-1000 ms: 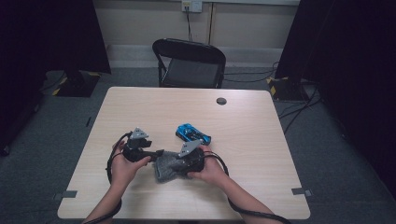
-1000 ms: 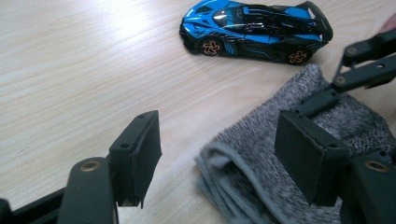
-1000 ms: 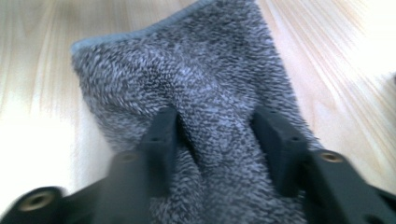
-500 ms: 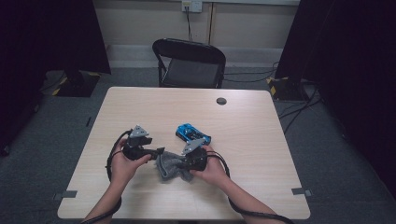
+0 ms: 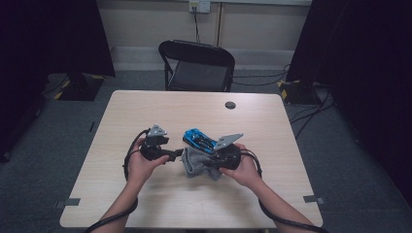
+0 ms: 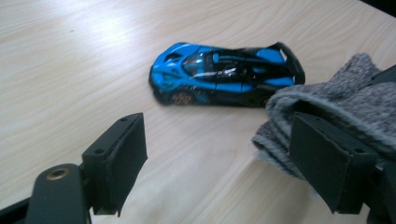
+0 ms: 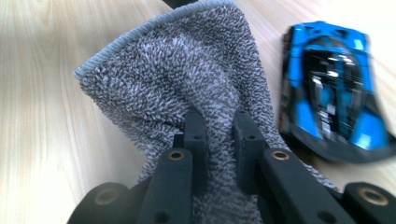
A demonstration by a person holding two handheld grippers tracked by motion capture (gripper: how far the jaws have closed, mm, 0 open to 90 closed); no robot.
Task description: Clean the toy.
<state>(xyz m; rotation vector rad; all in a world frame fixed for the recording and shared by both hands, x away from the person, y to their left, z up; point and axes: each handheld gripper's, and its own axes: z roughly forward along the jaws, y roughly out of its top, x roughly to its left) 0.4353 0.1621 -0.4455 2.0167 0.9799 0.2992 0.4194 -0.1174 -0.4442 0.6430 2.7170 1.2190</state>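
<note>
A blue and black toy car (image 5: 199,140) (image 6: 224,74) (image 7: 331,93) lies on the wooden table (image 5: 145,107). Just in front of it a grey terry cloth (image 5: 197,162) (image 7: 187,74) (image 6: 336,107) is bunched up, and my right gripper (image 5: 210,164) (image 7: 218,126) is shut on a fold of it. My left gripper (image 5: 179,153) (image 6: 219,163) is open beside the cloth's left edge, its jaws wide apart with bare table between them; one jaw stands in front of the cloth's edge.
A small dark round object (image 5: 230,105) lies near the table's far edge. A black folding chair (image 5: 197,65) stands behind the table. Cables trail from both grippers toward the near edge.
The right gripper and the cloth have shifted slightly right and nearer the car. The left gripper has followed to the right, toward the cloth's edge.
</note>
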